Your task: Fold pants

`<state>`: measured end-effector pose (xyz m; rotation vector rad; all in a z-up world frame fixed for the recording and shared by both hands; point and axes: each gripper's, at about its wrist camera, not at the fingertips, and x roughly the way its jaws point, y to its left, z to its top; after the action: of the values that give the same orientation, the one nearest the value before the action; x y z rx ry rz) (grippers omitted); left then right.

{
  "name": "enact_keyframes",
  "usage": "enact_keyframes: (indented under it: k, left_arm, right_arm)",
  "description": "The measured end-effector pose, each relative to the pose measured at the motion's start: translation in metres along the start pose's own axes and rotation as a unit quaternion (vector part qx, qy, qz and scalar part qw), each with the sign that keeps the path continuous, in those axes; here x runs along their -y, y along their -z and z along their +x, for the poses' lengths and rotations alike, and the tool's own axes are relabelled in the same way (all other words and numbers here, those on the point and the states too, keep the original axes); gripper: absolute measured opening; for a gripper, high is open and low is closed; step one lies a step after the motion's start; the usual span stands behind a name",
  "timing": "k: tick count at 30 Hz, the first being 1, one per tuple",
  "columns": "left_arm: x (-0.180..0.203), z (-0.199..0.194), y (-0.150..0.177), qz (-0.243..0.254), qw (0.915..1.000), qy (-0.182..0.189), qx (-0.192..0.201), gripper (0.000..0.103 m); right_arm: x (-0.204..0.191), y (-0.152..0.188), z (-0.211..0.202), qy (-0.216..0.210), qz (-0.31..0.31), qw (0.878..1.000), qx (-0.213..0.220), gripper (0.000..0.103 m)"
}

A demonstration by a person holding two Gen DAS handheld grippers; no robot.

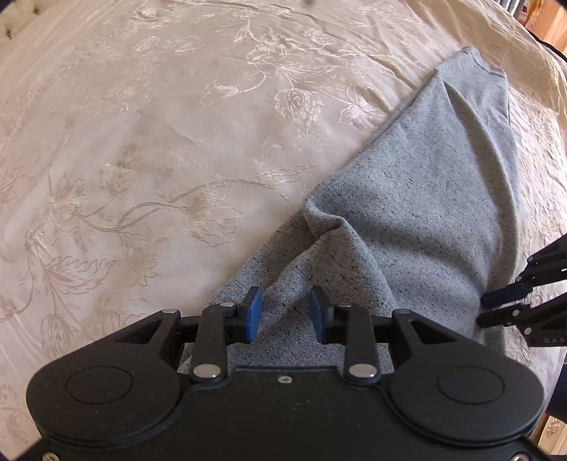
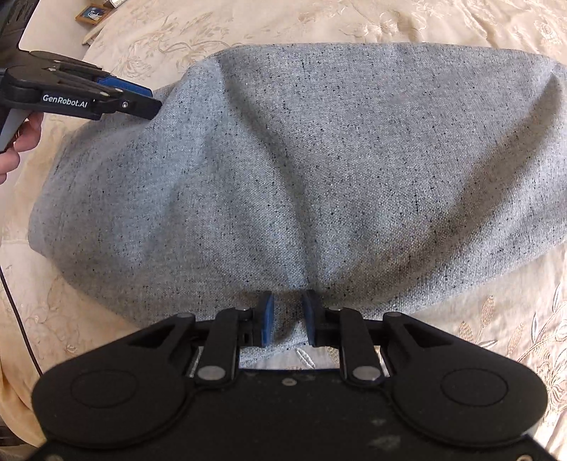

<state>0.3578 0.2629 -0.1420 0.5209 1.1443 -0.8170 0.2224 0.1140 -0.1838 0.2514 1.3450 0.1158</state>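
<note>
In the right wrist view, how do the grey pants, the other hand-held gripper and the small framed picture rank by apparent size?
1. Grey speckled fabric pants, which fill most of the view.
2. Black left hand-held gripper; its nearness to the camera may enlarge it.
3. Small framed picture, far and tiny.

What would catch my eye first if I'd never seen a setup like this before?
Probably the grey speckled pants, bunched up in the middle of a cream bedspread embroidered with flowers. Next, the two black hand-held tools with blue pads: the right claw pinches the near edge of the fabric, and the left claw has a raised fold between its blue pads. A hand holding the left tool shows at the right view's left edge.
</note>
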Motion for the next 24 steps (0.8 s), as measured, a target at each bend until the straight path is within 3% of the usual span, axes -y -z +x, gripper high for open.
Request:
enact_keyframes:
  k: [4,8,11,12,13,16,19,21,24]
  left_arm:
    - [0.001,0.012,-0.003,0.022,0.9994,-0.021,-0.017,0.044]
    - [-0.005,0.02,-0.005,0.011,0.9995,-0.012,-0.026,0.045]
    - [0.009,0.021,-0.001,0.041,0.9982,-0.019,-0.04,0.036]
    - [0.015,0.021,0.001,0.054,0.9967,-0.035,-0.049,0.019]
    - [0.015,0.018,0.003,0.055,0.9962,-0.046,-0.049,0.016]
    - [-0.009,0.002,0.005,-0.024,0.9976,-0.062,-0.02,0.01]
    - [-0.043,0.0,0.013,-0.124,0.9879,-0.091,-0.014,0.01]
    - [-0.052,0.004,0.016,-0.158,0.9844,-0.076,-0.017,0.011]
    - [-0.042,-0.001,0.01,-0.167,0.9808,-0.1,-0.007,0.016]
  right_arm:
    - [-0.005,-0.001,0.004,0.0,0.0,1.0,-0.001,0.019]
    - [-0.001,-0.004,0.007,0.002,-0.002,1.0,0.0,0.019]
    - [0.0,-0.003,0.007,0.003,-0.001,1.0,0.0,0.02]
    - [0.0,-0.003,0.007,0.003,-0.002,1.0,0.001,0.02]
    - [0.0,-0.003,0.007,0.003,-0.002,1.0,0.0,0.02]
    - [0.0,-0.003,0.007,0.001,-0.003,1.0,0.0,0.02]
    - [0.002,-0.002,0.007,0.0,-0.003,1.0,0.003,0.02]
    - [0.001,-0.002,0.005,-0.001,-0.008,1.0,0.002,0.021]
    - [0.004,-0.004,-0.003,-0.012,-0.011,1.0,0.008,0.021]
